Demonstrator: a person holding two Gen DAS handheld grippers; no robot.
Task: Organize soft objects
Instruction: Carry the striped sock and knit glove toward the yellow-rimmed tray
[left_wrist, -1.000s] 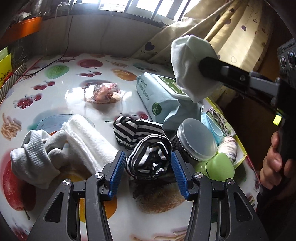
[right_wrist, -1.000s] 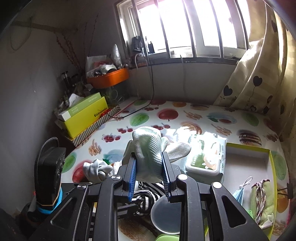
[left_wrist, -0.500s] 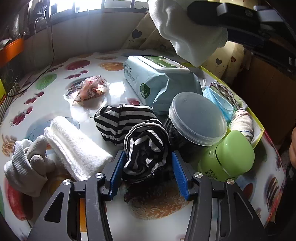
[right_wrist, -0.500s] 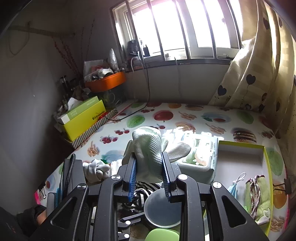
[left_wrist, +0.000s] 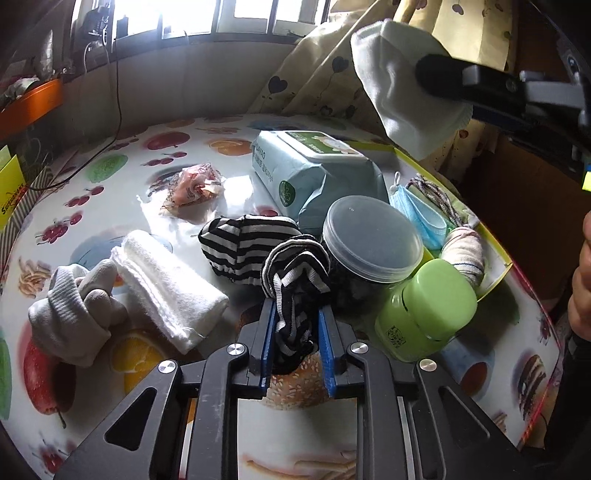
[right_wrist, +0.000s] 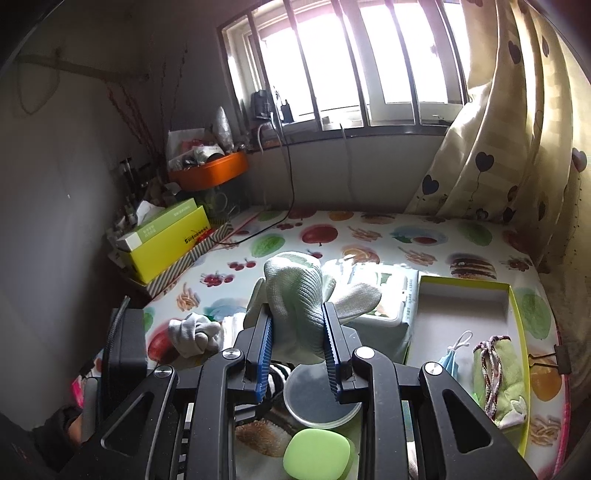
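Note:
My left gripper (left_wrist: 295, 314) has its jaws closing tight on a black-and-white striped sock (left_wrist: 295, 273), whose pinched end rises between the blue pads. A second striped sock (left_wrist: 236, 240) lies just behind it on the fruit-print table. To the left lie a folded white towel (left_wrist: 166, 288) and a bundled grey-white sock (left_wrist: 70, 317). My right gripper (right_wrist: 297, 317) is shut on a pale green knitted sock (right_wrist: 295, 291) and holds it in the air above the table. From the left wrist that sock (left_wrist: 399, 85) hangs at the upper right.
A wipes pack (left_wrist: 306, 166), a clear-lidded jar (left_wrist: 369, 240) and a green-capped jar (left_wrist: 428, 306) crowd the striped socks on the right. A yellow-green box tray (right_wrist: 465, 284) holds a blue mask (right_wrist: 452, 354) and a green pouch (right_wrist: 495, 376). A snack wrapper (left_wrist: 195, 184) lies farther back.
My left gripper's jaws went from wide open around the striped sock to pinched on it. The right gripper drifted sideways, still holding the pale sock.

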